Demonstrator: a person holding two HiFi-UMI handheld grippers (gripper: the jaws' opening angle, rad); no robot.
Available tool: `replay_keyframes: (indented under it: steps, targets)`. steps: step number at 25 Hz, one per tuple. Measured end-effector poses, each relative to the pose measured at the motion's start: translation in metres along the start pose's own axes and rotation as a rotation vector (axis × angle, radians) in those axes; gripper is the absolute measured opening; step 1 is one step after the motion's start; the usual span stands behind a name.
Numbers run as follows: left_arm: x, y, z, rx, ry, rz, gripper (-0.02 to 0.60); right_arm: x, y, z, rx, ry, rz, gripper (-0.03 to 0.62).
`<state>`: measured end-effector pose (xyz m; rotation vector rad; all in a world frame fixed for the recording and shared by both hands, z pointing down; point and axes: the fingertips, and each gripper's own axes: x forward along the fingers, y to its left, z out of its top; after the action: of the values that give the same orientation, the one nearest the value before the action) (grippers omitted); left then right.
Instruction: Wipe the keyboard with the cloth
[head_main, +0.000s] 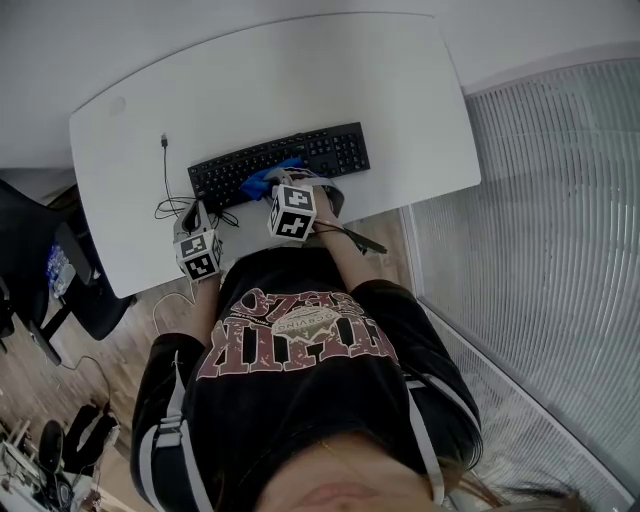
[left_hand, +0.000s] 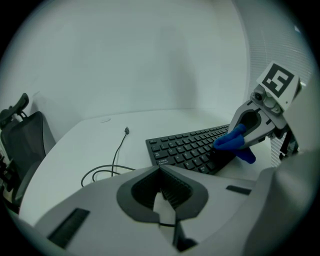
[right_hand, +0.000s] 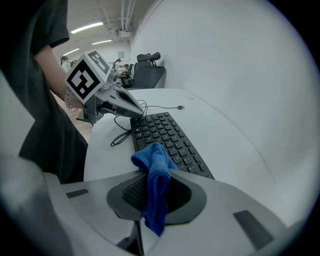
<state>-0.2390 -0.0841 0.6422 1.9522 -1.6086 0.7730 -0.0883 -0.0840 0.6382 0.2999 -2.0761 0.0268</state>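
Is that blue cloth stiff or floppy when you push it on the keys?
Probably floppy: the blue cloth droops and folds where the right hand-held gripper pinches it. Likely light too: that pinch alone holds it up. Its fuzzy surface should grip the keyboard, not slip.

Dim, even bluish light — soft shadows under the keyboard (head_main: 279, 165); both gripper views bend and darken at their edges.

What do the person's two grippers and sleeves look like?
The left gripper and the right gripper are pale grey, wide-bodied, with dark ribbed pads inside the fingers. Each carries a white cube with black square markers. The person wears a black short-sleeved T-shirt with reddish print.
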Motion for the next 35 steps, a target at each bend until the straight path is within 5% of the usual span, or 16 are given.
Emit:
replay_keyframes:
  steps: [15, 35]
  targets:
    - [0.002, 0.0, -0.001, -0.001, 0.004, 0.022, 0.029, -0.029, -0.019, -0.06, 0.1, 0.049, -0.017, 0.064]
    - [0.003, 0.0, -0.003, -0.022, -0.005, 0.081, 0.029, -0.076, -0.053, -0.159, 0.361, 0.086, -0.132, 0.064]
